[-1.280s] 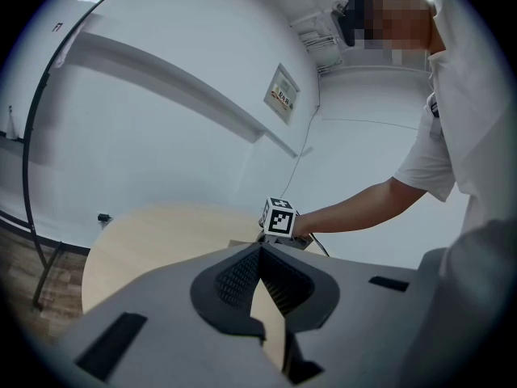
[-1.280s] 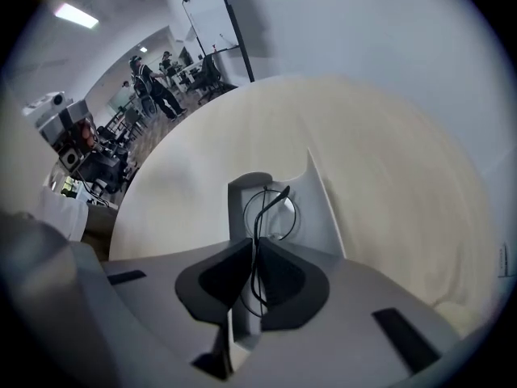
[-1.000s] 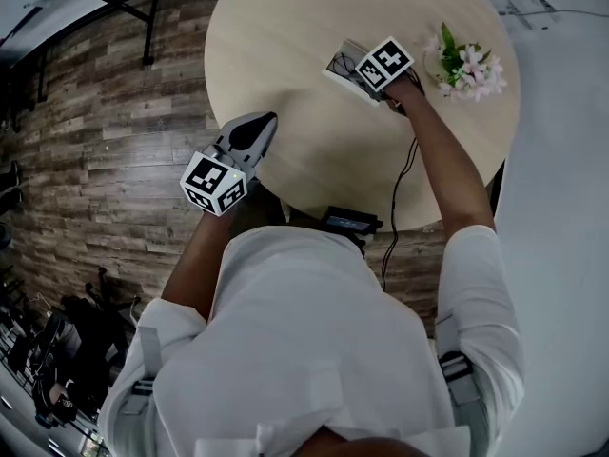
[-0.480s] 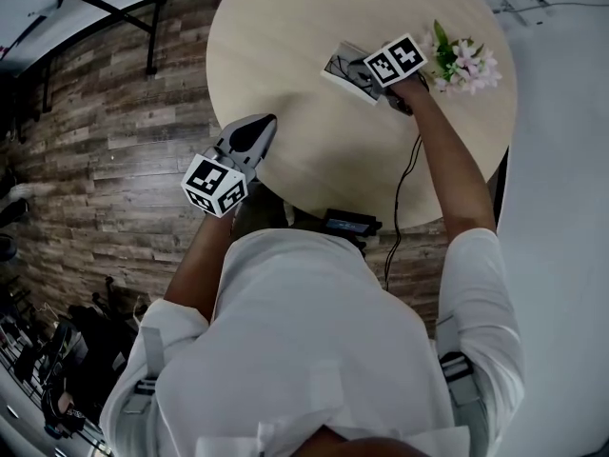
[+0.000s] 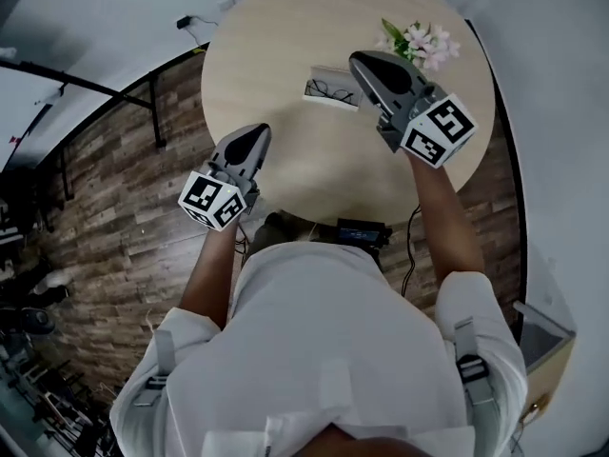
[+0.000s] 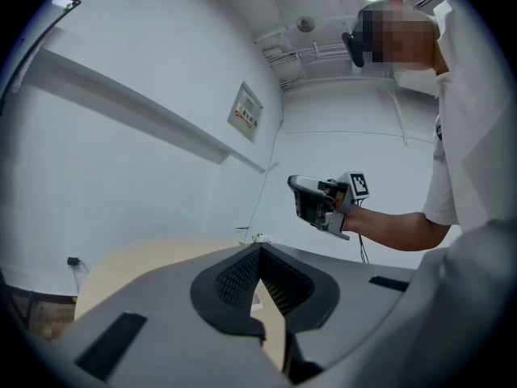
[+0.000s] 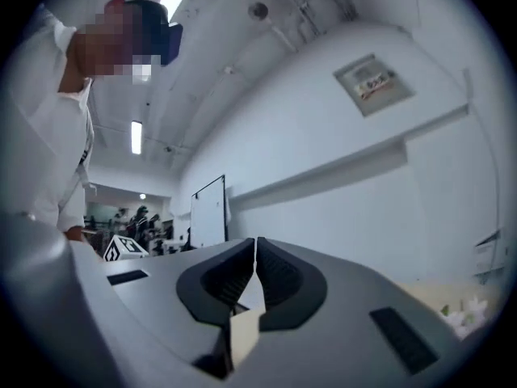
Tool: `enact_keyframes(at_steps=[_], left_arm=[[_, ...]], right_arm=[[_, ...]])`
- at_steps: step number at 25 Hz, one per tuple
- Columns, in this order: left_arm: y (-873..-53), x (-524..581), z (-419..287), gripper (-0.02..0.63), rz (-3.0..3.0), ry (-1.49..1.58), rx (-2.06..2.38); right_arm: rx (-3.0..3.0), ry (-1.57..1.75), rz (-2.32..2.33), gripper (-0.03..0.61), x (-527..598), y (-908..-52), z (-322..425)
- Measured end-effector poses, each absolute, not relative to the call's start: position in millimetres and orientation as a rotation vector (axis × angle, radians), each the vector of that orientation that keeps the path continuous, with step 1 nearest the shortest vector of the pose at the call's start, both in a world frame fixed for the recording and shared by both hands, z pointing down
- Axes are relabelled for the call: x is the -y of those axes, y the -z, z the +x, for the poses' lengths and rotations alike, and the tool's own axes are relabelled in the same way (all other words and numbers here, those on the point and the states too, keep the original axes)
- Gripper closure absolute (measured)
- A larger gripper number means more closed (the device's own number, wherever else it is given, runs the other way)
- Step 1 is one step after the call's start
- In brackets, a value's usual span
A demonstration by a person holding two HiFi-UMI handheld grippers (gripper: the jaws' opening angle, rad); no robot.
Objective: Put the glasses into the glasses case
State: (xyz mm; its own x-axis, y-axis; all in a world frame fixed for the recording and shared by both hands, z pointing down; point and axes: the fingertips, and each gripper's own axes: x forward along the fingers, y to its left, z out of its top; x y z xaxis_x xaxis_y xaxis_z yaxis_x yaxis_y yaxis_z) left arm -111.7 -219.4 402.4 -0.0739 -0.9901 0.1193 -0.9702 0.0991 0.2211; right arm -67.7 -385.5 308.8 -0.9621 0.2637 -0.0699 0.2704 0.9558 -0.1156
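The jaws of the left gripper [image 6: 258, 250] are seen pressed together at their tips, and nothing is held between them. The jaws of the right gripper [image 7: 255, 242] are likewise closed against each other, with nothing clamped. In the head view the left gripper is held over the near left part of the round, pale wooden counter [image 5: 285, 27], well apart from the task's things. The right gripper is held raised in the air, clear of the counter, as is shown in the left gripper view. From above, its tip is seen just beside the light rectangular glasses case [image 5: 316, 74]. The case is laid open on the far part of the counter, and the dark-framed glasses [image 5: 335, 90] are seen lying within its outline. A small bunch of pink and white flowers [image 5: 419, 41] is placed near the case, at the far right edge.
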Motion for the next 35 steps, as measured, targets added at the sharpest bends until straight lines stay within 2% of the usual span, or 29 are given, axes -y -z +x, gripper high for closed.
enact_keyframes(at_steps=[4, 12, 21, 27, 35], left_arm=[[-370.7, 218.3, -108.4, 0.601, 2.152, 0.122, 2.025], [-348.0, 165.3, -115.5, 0.601, 2.397, 0.135, 1.877], [-407.1, 72.9, -81.8, 0.601, 2.301, 0.173, 1.784], [-404.4, 24.2, -55.5, 0.601, 2.262, 0.305, 1.867], [-377.0, 31.1, -12.6, 0.601, 2.307, 0.19, 1.854]], right_arm=[[-2.977, 0.075, 0.054, 0.552, 362.3, -267.0, -7.3], [-2.94, 0.012, -0.48, 0.552, 264.4, -282.2, 64.4], [-2.978, 0.107, -1.018, 0.554, 165.9, -357.4, 160.9], [-2.996, 0.189, -1.04, 0.554, 144.8, -388.9, 173.6], [-3.061, 0.187, -0.836, 0.555, 130.8, -381.8, 173.7]])
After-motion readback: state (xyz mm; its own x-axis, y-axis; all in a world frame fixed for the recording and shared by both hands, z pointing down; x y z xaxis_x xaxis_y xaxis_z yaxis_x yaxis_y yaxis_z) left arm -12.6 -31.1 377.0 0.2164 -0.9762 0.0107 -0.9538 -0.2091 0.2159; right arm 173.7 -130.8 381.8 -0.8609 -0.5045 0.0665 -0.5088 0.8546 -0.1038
